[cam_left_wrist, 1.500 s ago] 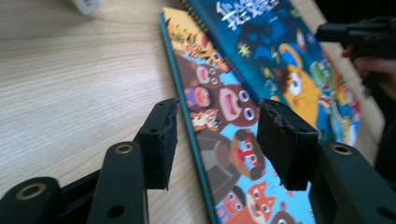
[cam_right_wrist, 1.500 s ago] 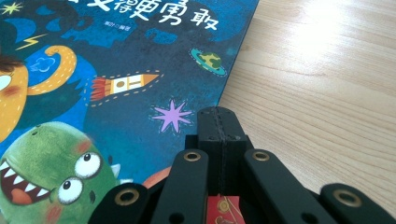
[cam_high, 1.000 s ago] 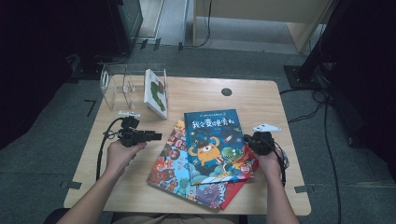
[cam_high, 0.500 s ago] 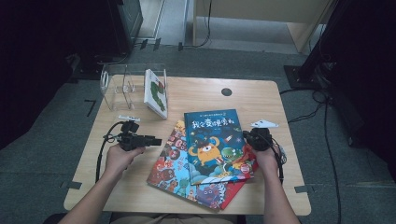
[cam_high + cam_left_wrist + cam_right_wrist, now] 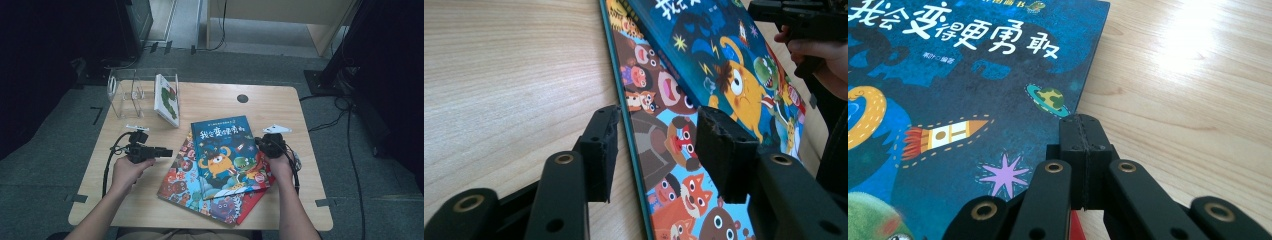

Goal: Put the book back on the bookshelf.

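Mid-frame, a blue book (image 5: 226, 150) tops a stack of picture books (image 5: 210, 197) on the surface (image 5: 280, 107). A hand-held gripper flanks each side: left hand-held gripper (image 5: 167, 152), right hand-held gripper (image 5: 260, 142).

On the table (image 5: 210, 100), a stack of 3 picture books lies just right of centre: the top book (image 5: 226, 150) rests on the middle book (image 5: 186, 175), which juts out toward 8 o'clock, and the bottom book (image 5: 250, 202) peeks out at 5 o'clock. At 10 o'clock from the stack a clear rack (image 5: 125, 92) stands near the far left corner, with an upright book (image 5: 166, 100) leaning at its right end. The left gripper (image 5: 167, 151) lies at 9 o'clock of the stack, its jaws straddling the middle book's edge, and the right gripper (image 5: 260, 142) sits at 3 o'clock, touching the top book's edge.
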`<state>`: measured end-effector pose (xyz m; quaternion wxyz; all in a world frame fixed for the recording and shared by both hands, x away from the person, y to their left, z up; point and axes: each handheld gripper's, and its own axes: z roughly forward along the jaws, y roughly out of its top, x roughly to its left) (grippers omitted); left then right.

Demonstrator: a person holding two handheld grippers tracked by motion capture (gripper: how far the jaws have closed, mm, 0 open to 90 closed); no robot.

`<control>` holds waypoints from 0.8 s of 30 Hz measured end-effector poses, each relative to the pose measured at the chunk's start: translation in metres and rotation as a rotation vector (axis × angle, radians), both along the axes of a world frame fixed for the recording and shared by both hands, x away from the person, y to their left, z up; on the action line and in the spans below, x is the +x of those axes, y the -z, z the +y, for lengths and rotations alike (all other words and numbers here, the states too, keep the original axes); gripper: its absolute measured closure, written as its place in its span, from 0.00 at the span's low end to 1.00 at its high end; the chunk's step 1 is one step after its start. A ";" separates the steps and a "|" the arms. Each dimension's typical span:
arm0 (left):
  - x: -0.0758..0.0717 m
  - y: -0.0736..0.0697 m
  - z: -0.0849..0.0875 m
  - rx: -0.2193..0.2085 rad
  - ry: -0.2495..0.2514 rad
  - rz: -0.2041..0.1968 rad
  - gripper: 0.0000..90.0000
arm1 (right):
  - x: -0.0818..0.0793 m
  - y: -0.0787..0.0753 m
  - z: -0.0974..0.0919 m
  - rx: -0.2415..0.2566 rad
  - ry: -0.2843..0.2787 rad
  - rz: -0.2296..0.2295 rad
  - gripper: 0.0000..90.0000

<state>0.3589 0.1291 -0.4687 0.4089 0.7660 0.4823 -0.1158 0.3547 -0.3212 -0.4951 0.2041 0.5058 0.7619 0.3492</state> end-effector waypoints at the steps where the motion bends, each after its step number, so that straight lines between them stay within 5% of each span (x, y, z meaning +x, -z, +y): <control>1: -0.001 -0.001 0.000 -0.001 -0.005 0.000 0.64 | 0.001 0.000 0.001 0.006 -0.002 0.000 1.00; 9: -0.005 -0.001 -0.002 -0.014 0.019 -0.009 0.78 | 0.006 0.001 0.010 0.007 -0.031 0.010 1.00; 24: -0.007 0.004 -0.011 0.007 0.046 -0.002 0.84 | 0.010 0.004 0.025 -0.013 -0.087 0.050 1.00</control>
